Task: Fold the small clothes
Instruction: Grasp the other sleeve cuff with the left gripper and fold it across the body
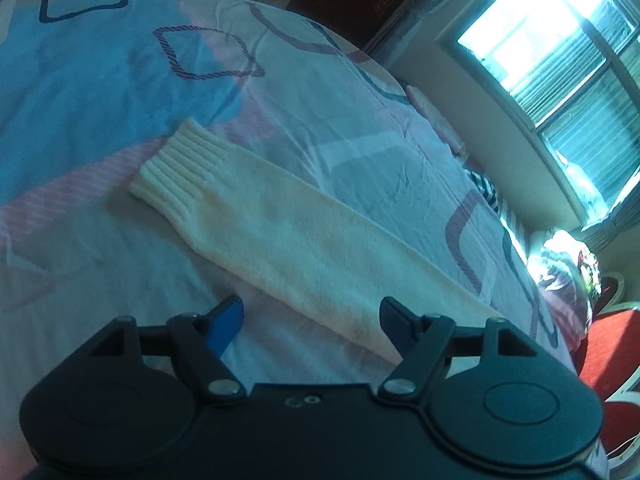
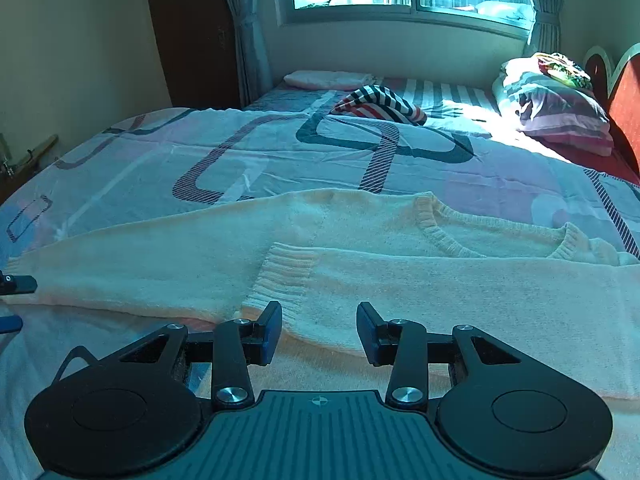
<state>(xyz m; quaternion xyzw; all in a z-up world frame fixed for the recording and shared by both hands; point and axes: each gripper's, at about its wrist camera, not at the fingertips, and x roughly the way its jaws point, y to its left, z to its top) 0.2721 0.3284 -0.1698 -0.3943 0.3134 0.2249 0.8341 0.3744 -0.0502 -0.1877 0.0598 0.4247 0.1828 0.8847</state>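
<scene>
On the bed, nearest you: both claws released, right gripper [image 2: 319, 330] over the folded-in sleeve [image 2: 460, 300], left gripper [image 1: 311, 320] over the outstretched one | step: second sleeve fold, so pinch its cuff [image 1: 172, 164] next | one sweater [image 2: 360, 224], two sleeves | beyond: one striped garment [image 2: 380, 104], one pillow [image 2: 560, 116].

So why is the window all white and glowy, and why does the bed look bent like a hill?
In the left wrist view the window is blown out by daylight, so its panes wash white. In both views the fisheye lens curves the bed cover into a dome. In the right wrist view sun glares beside the pillow, while the cream sweater lies in dim bluish light.
</scene>
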